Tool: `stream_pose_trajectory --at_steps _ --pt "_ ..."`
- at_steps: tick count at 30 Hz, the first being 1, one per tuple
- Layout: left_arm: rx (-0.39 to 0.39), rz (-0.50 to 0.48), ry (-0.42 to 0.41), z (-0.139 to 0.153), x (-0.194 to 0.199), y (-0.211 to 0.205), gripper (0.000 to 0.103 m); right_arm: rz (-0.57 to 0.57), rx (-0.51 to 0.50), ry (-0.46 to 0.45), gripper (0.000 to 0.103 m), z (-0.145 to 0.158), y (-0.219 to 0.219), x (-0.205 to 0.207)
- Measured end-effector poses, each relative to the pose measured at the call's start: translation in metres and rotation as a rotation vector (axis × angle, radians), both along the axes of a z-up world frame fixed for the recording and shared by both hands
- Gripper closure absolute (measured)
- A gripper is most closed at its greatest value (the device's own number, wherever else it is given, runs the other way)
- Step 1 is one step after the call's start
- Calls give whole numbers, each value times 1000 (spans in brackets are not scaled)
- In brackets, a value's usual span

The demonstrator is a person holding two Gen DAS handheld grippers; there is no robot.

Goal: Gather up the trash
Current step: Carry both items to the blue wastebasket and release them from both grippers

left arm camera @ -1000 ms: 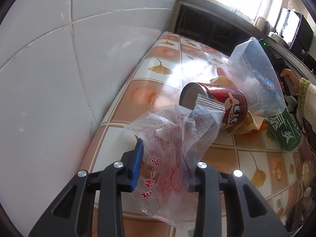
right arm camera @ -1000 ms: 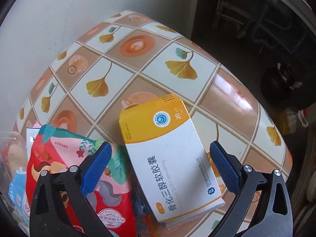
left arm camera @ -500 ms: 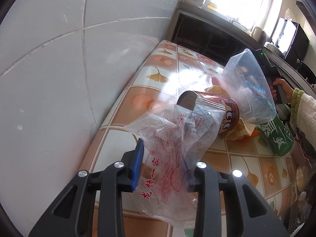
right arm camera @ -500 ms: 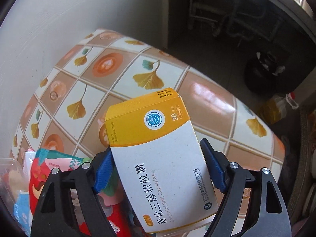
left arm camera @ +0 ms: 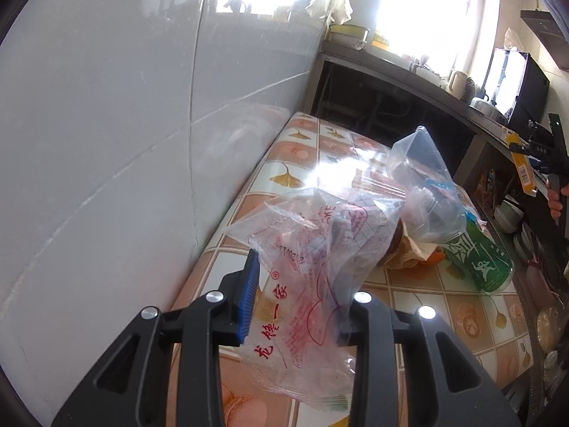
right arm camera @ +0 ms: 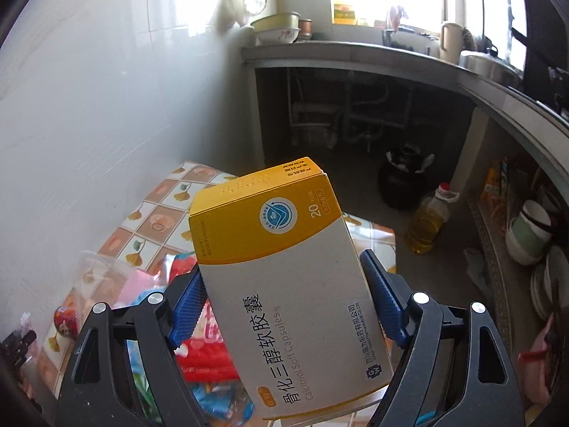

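Note:
My left gripper [left arm camera: 302,306] is shut on a crumpled clear plastic bag with red print [left arm camera: 313,259] and holds it above the tiled table [left arm camera: 284,178]. My right gripper [right arm camera: 284,302] is shut on a yellow and white medicine box [right arm camera: 288,277], lifted well above the table [right arm camera: 156,220]. That box and the right gripper also show far right in the left wrist view [left arm camera: 522,163]. Below the box lie red snack packets [right arm camera: 206,352] and a clear bag [right arm camera: 96,277].
A green bottle [left arm camera: 480,256] lies on the table beside a clear plastic bag of trash [left arm camera: 426,192] and brown paper [left arm camera: 409,252]. A white tiled wall [left arm camera: 106,142] runs along the left. A dark pot [right arm camera: 405,178] and oil bottle [right arm camera: 430,220] stand on the floor under the counter.
My right gripper closed on the medicine box and lifted it high off the table, tilting up. My left gripper rose and tilted up with the plastic bag still held.

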State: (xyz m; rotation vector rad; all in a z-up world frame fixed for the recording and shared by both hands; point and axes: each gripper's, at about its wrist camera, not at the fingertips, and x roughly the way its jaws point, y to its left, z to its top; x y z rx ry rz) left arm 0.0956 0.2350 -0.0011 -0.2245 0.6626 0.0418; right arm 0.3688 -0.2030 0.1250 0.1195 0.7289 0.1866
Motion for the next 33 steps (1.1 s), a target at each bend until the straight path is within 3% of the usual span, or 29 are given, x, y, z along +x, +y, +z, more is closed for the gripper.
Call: stream_pose_trajectory --at_steps 5,9,13,19,22,27,33 --pt "4 -84 -65 20 -13 -22 72 -65 105 16 26 -11 -16 -104" --pt "0 -212 -99 38 -8 -60 72 -168 160 64 26 -37 -32 -170" --pt "-21 -370 -110 53 5 -112 72 -307 241 110 26 -66 -59 -227" --pt "-39 -650 -74 69 31 -224 72 -544 358 170 26 -110 -103 -310" --pt "-42 -763 -22 70 44 -283 72 -654 401 198 26 -130 -127 -342" --pt "-97 -952 177 57 73 -396 72 -802 519 247 26 -172 -166 -376" --pt "-83 -1095 429 12 102 -524 71 -949 694 288 26 -230 -204 -397"
